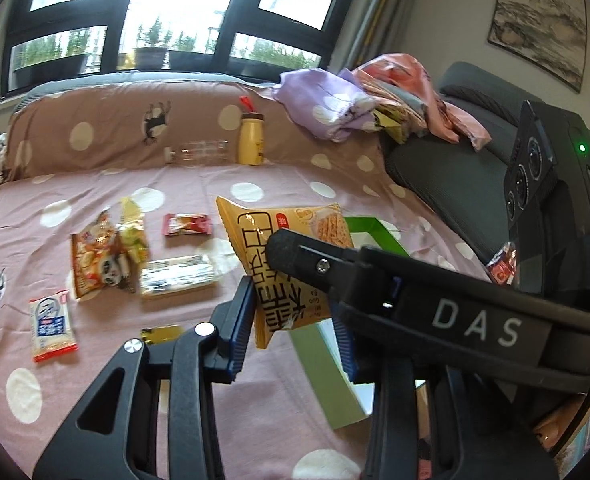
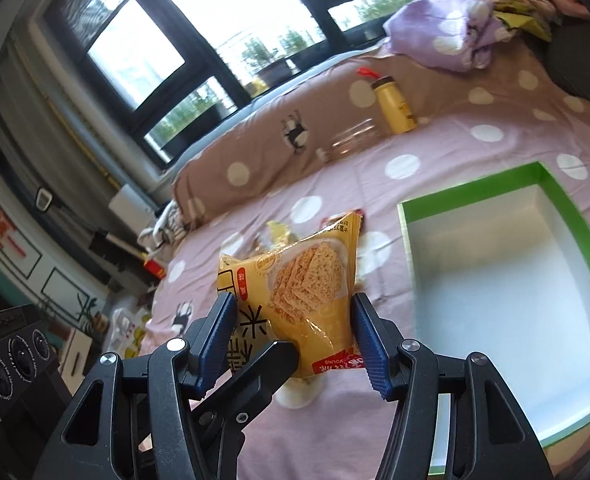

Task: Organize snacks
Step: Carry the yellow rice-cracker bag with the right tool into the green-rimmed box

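Yellow snack packet (image 2: 295,280), green-rimmed white box (image 2: 495,280), polka-dotted pink sheet (image 1: 95,380)

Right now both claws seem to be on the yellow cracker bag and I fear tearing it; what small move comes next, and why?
Probably open the left claw and let the right claw carry the yellow cracker bag alone. Both appear to pinch it, and the green-rimmed box sits empty on the right claw's side.

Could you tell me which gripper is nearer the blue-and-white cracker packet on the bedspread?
Left. The cracker packet lies to the left gripper's left; the right gripper is on the opposite side, beyond the yellow packet between them.
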`<state>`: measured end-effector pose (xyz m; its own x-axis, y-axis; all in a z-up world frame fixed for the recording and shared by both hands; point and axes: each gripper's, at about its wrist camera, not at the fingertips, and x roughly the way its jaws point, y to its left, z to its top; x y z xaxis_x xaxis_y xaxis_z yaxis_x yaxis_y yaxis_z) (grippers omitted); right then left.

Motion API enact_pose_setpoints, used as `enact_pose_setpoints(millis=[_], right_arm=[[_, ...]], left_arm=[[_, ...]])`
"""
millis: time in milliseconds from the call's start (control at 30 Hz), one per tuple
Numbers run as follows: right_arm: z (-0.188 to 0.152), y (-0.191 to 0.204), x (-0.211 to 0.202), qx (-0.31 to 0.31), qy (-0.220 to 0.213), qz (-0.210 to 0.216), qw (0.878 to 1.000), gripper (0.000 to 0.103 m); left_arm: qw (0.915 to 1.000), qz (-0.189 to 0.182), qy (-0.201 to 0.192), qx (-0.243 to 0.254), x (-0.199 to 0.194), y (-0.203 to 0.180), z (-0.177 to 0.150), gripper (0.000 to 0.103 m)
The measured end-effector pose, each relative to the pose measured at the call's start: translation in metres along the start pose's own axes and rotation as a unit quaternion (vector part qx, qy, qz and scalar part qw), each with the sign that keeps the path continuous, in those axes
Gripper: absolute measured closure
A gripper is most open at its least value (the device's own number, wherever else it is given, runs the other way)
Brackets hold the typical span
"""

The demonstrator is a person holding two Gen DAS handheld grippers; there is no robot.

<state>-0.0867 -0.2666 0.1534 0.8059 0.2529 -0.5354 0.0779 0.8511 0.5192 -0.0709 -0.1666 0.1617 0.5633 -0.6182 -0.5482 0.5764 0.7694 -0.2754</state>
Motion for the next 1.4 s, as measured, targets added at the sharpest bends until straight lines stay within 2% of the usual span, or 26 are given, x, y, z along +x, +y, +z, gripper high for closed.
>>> enact_pose_setpoints(millis=[167,400,733,900,1000,1200,1400], right_arm=[[0.006,-0.034,-0.010,0.033,-0.008,-0.008,0.999,0.042],[0.009,-0.074,-0.017,0.079,-0.008,-0.040,0.996,0.042],[0.006,-0.121,-0.004,0.140,0.022,-0.083,0.986,0.042],[0.004,-0.135,0.006,0.152,0.043,-0.118,0.980,0.042],[0.002,-0.142,0.009,0.158,0.052,-0.131,0.977,0.042],[-0.001,-0.156,0.018,0.175,0.073,-0.130,0.973,0.042],[-0.002,-0.158,0.023,0.177,0.084,-0.138,0.971,0.042]], left_arm=[[0.9995,-0.015,0.018,0.021,0.023,-0.023,0.005,0.067],[0.9967,-0.047,0.058,0.034,0.059,-0.046,0.006,0.068],[0.9892,-0.075,0.121,0.034,0.104,-0.058,-0.001,0.068],[0.9837,-0.090,0.153,0.027,0.124,-0.058,-0.009,0.069],[0.9816,-0.091,0.166,0.025,0.133,-0.061,-0.012,0.069],[0.9782,-0.082,0.189,0.023,0.145,-0.061,-0.016,0.069],[0.9776,-0.063,0.198,0.035,0.149,-0.064,-0.016,0.070]])
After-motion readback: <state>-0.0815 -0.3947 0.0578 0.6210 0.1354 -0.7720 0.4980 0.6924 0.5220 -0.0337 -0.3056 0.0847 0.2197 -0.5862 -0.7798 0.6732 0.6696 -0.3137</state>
